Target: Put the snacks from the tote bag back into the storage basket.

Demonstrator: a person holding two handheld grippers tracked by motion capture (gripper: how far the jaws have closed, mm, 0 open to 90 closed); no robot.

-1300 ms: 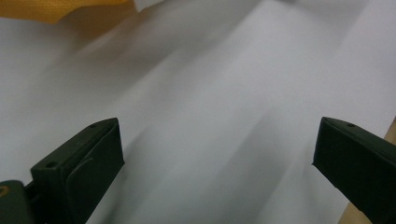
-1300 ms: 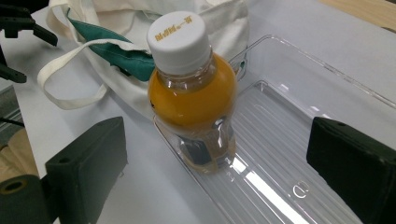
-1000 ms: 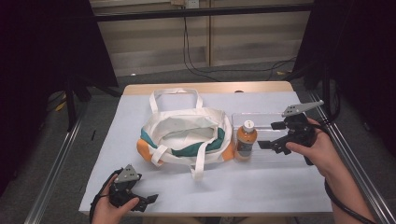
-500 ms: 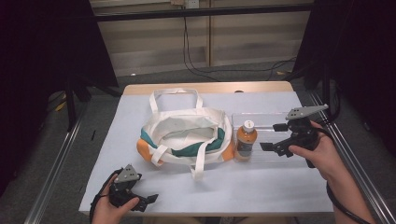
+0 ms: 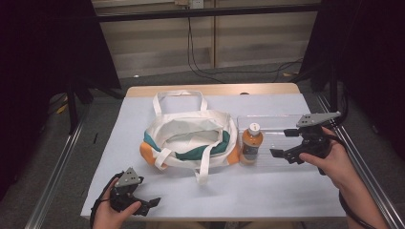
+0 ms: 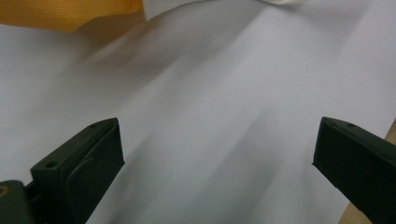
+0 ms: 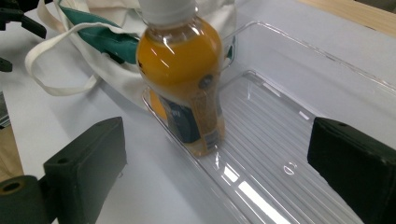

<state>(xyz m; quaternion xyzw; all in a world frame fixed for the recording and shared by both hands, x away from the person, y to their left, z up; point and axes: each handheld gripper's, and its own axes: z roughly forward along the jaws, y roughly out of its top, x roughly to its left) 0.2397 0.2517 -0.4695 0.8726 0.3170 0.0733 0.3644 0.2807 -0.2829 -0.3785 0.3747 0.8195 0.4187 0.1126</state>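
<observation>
Reaching for the bottle — right gripper lined up, nothing gripped yet.

Left gripper (image 5: 143,204) rests at the near-left table edge, jaws wide apart and empty, well away from the cream canvas tote bag with teal and orange panels (image 5: 191,138). Upright orange-drink plastic bottle with white cap (image 5: 250,143) stands at the left end of the clear plastic tray (image 5: 286,121), long axis vertical. Right gripper (image 5: 282,143) is level and nearer, jaws spread wide and empty — bottle lies straight ahead of them.
</observation>
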